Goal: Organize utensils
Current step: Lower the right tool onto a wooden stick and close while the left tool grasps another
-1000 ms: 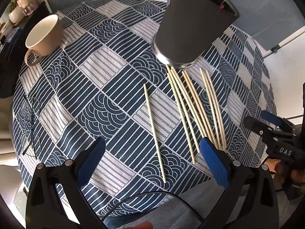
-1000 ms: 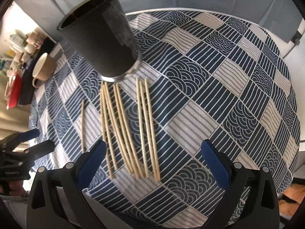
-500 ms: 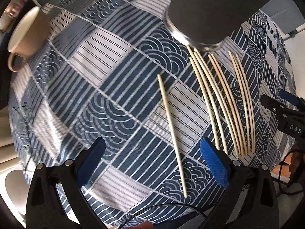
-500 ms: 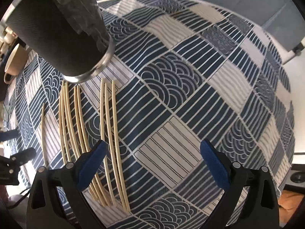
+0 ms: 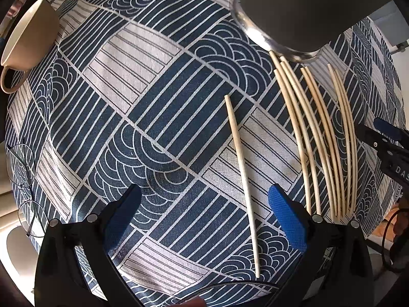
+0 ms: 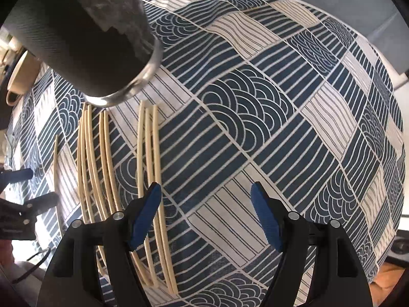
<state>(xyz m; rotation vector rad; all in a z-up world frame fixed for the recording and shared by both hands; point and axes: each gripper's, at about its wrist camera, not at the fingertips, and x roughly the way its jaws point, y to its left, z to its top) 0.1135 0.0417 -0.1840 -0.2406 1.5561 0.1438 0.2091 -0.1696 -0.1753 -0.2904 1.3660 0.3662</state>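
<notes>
Two downward-looking fisheye views show a round table covered with a navy and white patchwork-print tablecloth of wave arcs and stripes.

A single pale, slender wooden chopstick lies flat on the cloth by itself. In the left wrist view its long axis runs from the far side of the table toward the camera, leaning slightly to the right as it comes nearer. Its thinner, tapered tip points away, toward the holder; its blunter end lies close to the near table edge. It is smooth, cream-coloured and unmarked.

To its right lies a group of similar pale wooden chopsticks, roughly parallel to one another and on the same far-to-near line, their far ends touching or just beside the base of a tall dark grey mesh utensil holder with a shiny metal bottom rim.

The black left gripper with blue pads hangs over the cloth with its jaws wide apart and nothing clamped; the single chopstick passes between them, nearer the right pad.

The black right gripper with blue pads has its jaws closing, still apart. Its left pad sits over the rightmost sticks of the group; bare cloth shows between the pads.

A cream ceramic mug stands at the far left edge.
</notes>
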